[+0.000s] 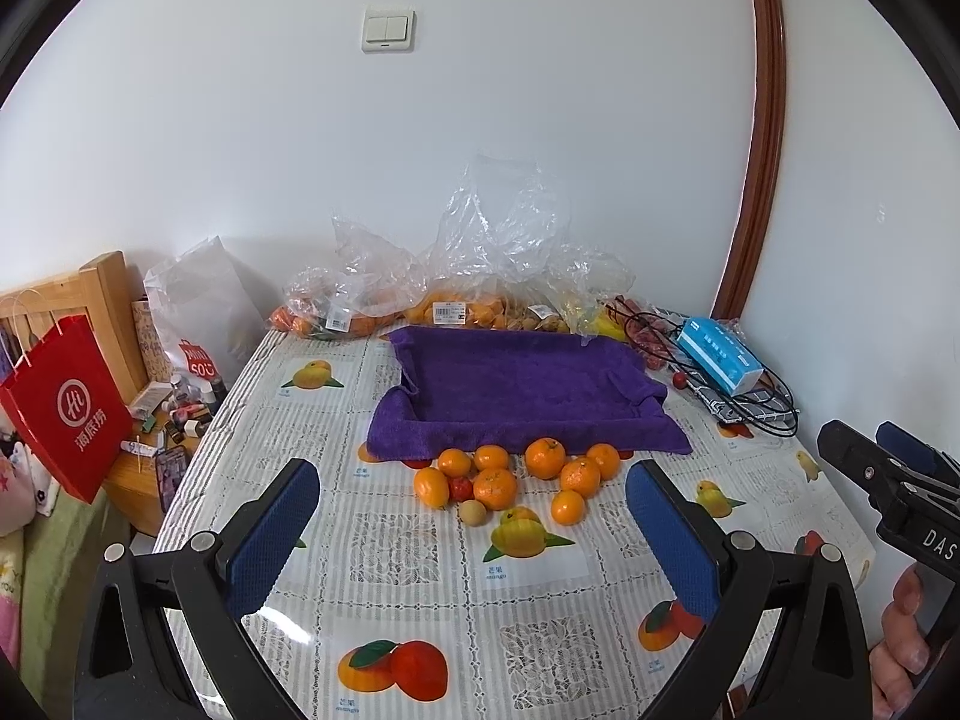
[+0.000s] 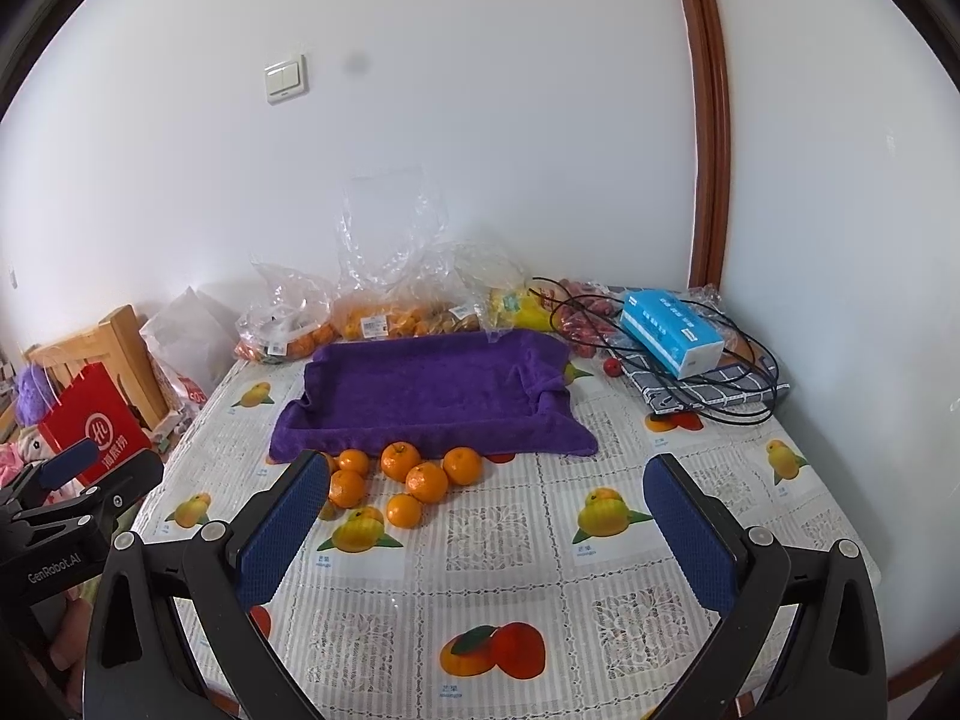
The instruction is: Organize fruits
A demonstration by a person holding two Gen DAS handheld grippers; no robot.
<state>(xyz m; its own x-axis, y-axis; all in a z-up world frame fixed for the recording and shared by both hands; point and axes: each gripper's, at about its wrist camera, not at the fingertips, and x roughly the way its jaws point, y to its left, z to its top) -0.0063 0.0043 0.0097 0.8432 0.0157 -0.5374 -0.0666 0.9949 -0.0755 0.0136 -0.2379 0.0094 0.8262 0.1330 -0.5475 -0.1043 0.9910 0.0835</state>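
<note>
Nearest, left gripper (image 1: 472, 525): jaws spread wide, blue pads (image 1: 273, 531) facing each other, nothing between them, nothing touched, raised over the tablecloth (image 1: 420, 618). Right gripper (image 2: 480, 525): likewise wide apart, empty, blue pads (image 2: 690, 531) clear of everything, held above the printed cloth to the right of the fruit. At the far right edge of the left wrist view, the black body of the right tool with a hand (image 1: 900, 642) wrapped round its handle.

Just beyond the left claw's opening, a loose cluster of mandarins (image 1: 516, 477) lying on the cloth, several touching one another. Among them one small red fruit (image 1: 461, 488) wedged between two mandarins, and one pale brownish round fruit (image 1: 472, 511) at the near edge of the group. In the right wrist view, the same cluster partly hidden behind the left finger.

Directly behind the fruit, a purple towel (image 1: 522, 396) shaped like a shallow tray, its front edge touching the rearmost mandarins, nothing inside.

Further back, against the wall, clear plastic bags (image 1: 444, 294) holding more orange fruit. To the right, a blue tissue box (image 1: 720, 360) amid black cable. Left of the table, a red paper bag (image 1: 66, 408).
</note>
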